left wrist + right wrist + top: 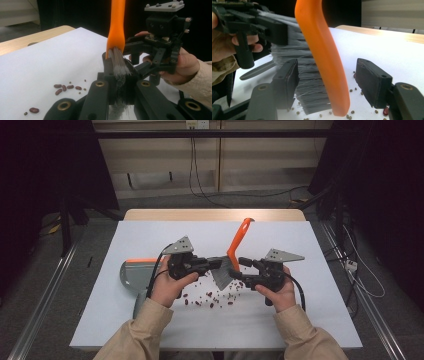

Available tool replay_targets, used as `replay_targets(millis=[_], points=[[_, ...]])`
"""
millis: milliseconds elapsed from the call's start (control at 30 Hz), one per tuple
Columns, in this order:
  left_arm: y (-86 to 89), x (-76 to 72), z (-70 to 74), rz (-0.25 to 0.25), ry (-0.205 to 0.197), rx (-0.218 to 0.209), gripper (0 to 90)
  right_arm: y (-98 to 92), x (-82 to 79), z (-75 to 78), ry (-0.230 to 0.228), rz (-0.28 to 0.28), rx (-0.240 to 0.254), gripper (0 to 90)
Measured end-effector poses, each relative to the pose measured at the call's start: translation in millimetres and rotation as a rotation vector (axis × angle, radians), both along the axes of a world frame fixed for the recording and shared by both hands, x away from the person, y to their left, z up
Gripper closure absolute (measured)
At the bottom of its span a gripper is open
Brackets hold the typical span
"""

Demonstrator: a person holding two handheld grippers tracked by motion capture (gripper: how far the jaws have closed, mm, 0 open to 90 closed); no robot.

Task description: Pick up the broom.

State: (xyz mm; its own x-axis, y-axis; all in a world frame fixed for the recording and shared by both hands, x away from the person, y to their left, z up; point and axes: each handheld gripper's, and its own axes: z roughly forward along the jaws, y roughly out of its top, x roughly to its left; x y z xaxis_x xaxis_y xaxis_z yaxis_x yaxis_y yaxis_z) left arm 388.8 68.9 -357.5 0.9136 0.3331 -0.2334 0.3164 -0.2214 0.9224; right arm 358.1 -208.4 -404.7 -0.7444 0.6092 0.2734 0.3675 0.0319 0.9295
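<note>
A: Table's middle?
B: Brush (231, 261), bristles down on the sheet (310, 285), handle leaning far-right. Left gripper (216, 264) at its left, right gripper (243, 262) at its right.
A: Near side?
B: Beans (210, 297) scattered on the sheet, between both hands.
A: Left?
B: Dustpan (131, 276), beside the left hand, at the sheet's left edge.
</note>
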Motion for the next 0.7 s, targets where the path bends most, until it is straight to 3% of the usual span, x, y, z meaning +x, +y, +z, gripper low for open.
replay_targets(millis=[133, 367, 700], points=[[-0.2, 0.5, -0.5, -0.017, 0.017, -0.024, 85.1, 3.0, 2.4, -4.0, 0.016, 0.035, -0.002, 35.1], [0.5, 2.2, -1.6, -0.03, 0.011, -0.035, 85.2, 6.6, 6.1, -7.9, 0.02, 0.09, 0.028, 36.5], [-0.5, 1.3, -1.5, -0.01, -0.009, -0.038, 85.2, 3.2, 5.6, -7.0, 0.021, 0.117, 0.022, 42.3]])
